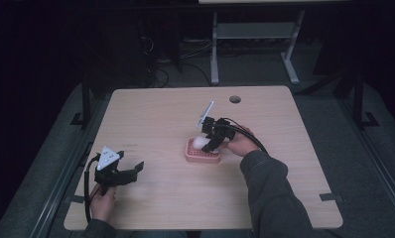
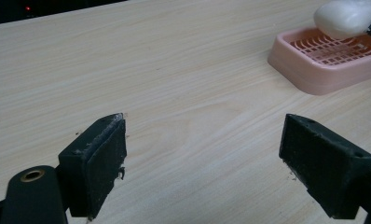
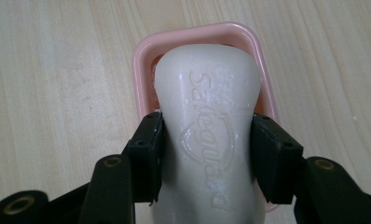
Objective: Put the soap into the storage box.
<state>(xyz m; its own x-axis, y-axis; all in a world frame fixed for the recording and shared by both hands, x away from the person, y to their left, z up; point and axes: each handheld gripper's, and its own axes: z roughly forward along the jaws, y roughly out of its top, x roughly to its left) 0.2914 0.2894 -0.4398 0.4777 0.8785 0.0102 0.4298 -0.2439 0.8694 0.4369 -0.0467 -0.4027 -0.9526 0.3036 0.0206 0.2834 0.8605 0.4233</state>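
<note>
Your pink soap dish [image 1: 202, 152] sits near the middle of the table [image 1: 161, 124], with the white soap bar [image 3: 207, 135] just above it, clamped in your right gripper [image 3: 207, 140], which tilts down over the dish. Your left gripper [image 2: 202, 154] rests at the near left, jaws wide apart, holding nothing.

From overhead one camera looks forward across the whole table [image 1: 151, 208], while both gripper cameras sit close, sharing the pink soap dish [image 2: 323, 70].
</note>
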